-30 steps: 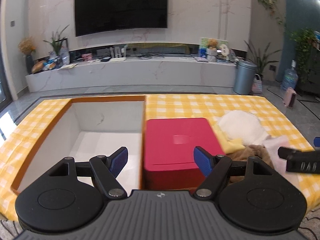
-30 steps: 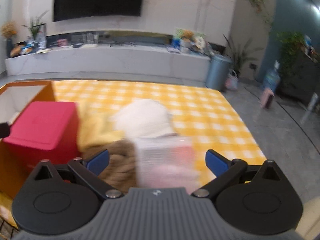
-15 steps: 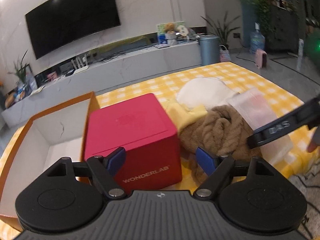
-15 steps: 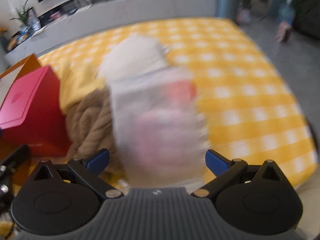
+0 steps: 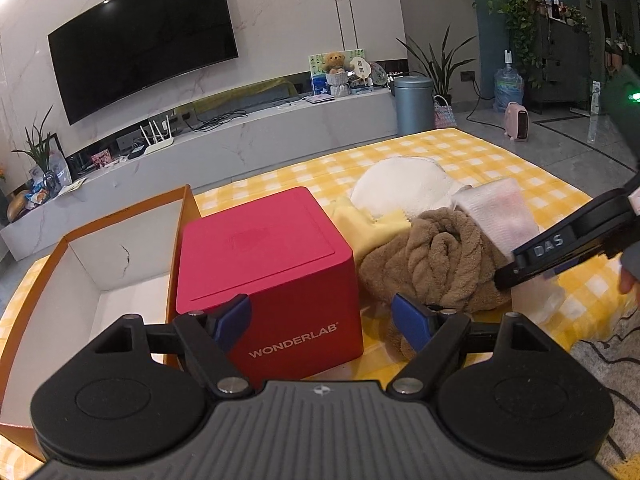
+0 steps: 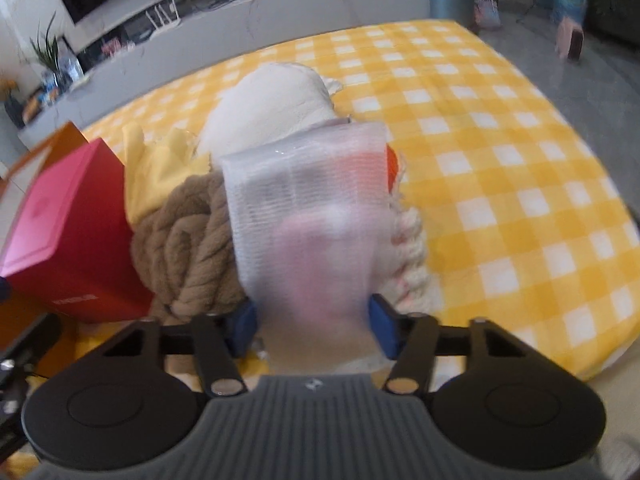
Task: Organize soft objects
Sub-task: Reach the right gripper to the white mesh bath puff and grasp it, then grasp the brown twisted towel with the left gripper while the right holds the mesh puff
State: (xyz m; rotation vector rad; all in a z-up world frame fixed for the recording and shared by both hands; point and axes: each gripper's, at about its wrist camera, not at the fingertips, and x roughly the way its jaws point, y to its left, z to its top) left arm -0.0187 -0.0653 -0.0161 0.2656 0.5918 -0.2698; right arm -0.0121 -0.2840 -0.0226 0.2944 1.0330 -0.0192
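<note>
A pile of soft things lies on the yellow checked cloth: a brown twisted towel (image 5: 440, 256) (image 6: 184, 240), a white fluffy piece (image 5: 404, 188) (image 6: 276, 100), a pale yellow cloth (image 5: 360, 224) (image 6: 156, 172) and a white mesh pouch (image 5: 496, 216) (image 6: 304, 208) with pink inside. My right gripper (image 6: 312, 328) is closing, and its blue pads sit against both sides of the pouch's near end. My left gripper (image 5: 322, 320) hangs open in front of the red box (image 5: 264, 256), with nothing between its fingers.
An open orange box with a white inside (image 5: 120, 272) stands left of the red box. The checked cloth (image 6: 500, 160) stretches to the right of the pile, then drops to the floor. A white TV bench (image 5: 240, 148) runs along the far wall.
The right jaws have come in from wide open onto the mesh pouch, after dropping toward it. The left gripper swung right and rolled earlier, then held still.
</note>
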